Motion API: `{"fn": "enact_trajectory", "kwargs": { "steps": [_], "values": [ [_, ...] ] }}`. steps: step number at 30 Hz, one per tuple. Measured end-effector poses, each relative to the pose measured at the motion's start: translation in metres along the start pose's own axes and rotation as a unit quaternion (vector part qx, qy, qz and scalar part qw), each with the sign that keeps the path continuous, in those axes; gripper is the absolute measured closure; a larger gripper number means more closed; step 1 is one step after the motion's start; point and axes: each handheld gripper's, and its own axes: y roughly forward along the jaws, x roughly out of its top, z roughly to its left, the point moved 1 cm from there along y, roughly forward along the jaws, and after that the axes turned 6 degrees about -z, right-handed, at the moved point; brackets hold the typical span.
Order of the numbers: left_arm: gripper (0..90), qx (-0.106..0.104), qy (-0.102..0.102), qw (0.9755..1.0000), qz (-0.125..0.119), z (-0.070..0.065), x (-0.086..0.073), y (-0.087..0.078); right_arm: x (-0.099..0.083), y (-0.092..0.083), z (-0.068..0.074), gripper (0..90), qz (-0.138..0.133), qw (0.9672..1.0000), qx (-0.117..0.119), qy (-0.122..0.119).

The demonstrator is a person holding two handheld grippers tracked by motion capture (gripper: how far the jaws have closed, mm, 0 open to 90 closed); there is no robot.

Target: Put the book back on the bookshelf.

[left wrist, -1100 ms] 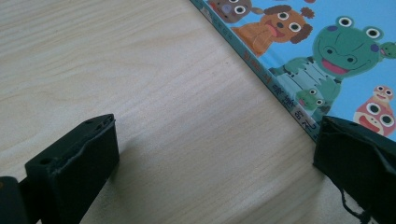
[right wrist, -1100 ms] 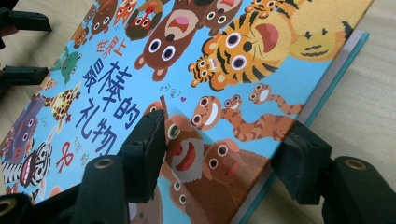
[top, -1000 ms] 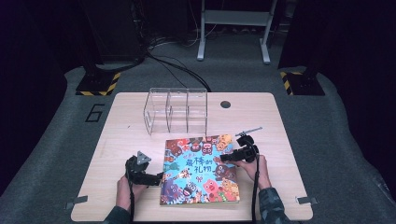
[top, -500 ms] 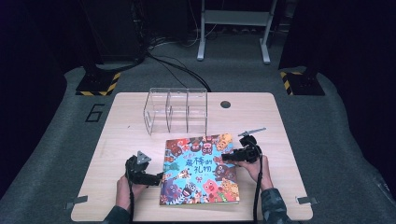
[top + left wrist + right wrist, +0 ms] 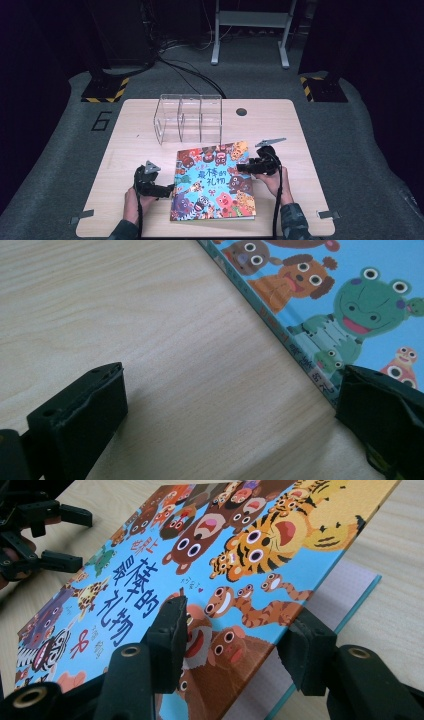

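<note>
Your two tongs work on a pale wooden table with rounded corners, which stands on grey carpet in a dark room. The picture book lies between them, its bright cartoon-animal cover facing up. Your left gripper rests low on the bare wood just beside the book's spine edge; its jaws stand released and wide apart, one over plain wood and the other right at the spine, with nothing pinched between them. Your right gripper sits at the book's opposite edge, where the front cover is lifted off the white page beneath; its jaws have just been closing, and the raised cover edge sits between them, one jaw above the cover and one below, though whether the pads already press on it you cannot tell. Beyond both grippers, toward the far side of the table, a clear acrylic rack with three compartments stands upright, and a small round dark hole lies beyond your right gripper. Farther off on the carpet are black cables, two yellow-and-black striped bases and a grey metal stand.
</note>
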Motion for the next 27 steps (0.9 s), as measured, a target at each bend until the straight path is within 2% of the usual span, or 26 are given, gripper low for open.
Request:
{"fn": "enact_trajectory", "kwargs": {
  "steps": [1,2,7,9,10,14,18,21,22,23,27],
  "values": [
    [0.0,-0.009,0.007,0.9998,0.013,0.002,0.001,-0.002,0.000,-0.001,0.001,48.2,-0.004,1.0000,0.002,-0.005],
    [0.0,-0.008,-0.008,0.9999,0.005,0.001,0.000,-0.001,0.000,-0.002,0.003,48.2,-0.006,0.9999,0.002,-0.009],
    [0.0,-0.023,-0.004,0.9996,0.013,0.003,0.001,-0.004,0.001,-0.007,0.010,48.3,-0.020,0.9993,-0.001,-0.030],
    [0.0,-0.024,-0.010,0.9996,0.008,0.003,0.001,-0.004,0.002,-0.008,0.012,48.2,-0.030,0.9986,-0.001,-0.044],
    [0.0,-0.024,-0.019,0.9995,0.000,0.002,0.001,-0.003,0.002,-0.009,0.013,48.2,-0.032,0.9981,-0.002,-0.052],
    [0.0,-0.030,-0.018,0.9994,0.003,0.002,0.002,-0.004,0.002,-0.011,0.017,48.2,-0.041,0.9972,-0.004,-0.062],
    [0.0,-0.036,-0.024,0.9991,0.000,0.001,0.003,-0.005,0.001,-0.011,0.016,48.2,-0.040,0.9978,-0.004,-0.054],
    [0.1,-0.039,-0.022,0.9990,0.000,0.001,0.003,-0.004,-0.001,-0.010,0.013,48.1,-0.032,0.9989,0.000,-0.034],
    [0.0,-0.045,-0.020,0.9988,0.007,0.000,0.003,-0.003,-0.001,-0.010,0.012,48.0,-0.032,0.9990,0.004,-0.030],
    [0.0,-0.042,-0.018,0.9989,0.008,-0.002,0.003,-0.002,-0.001,-0.009,0.010,48.0,-0.026,0.9995,0.003,-0.017],
    [0.0,-0.034,0.004,0.9993,0.014,-0.006,0.004,0.000,-0.001,-0.005,0.006,47.7,-0.017,0.9998,0.007,-0.004]
  ]
}}
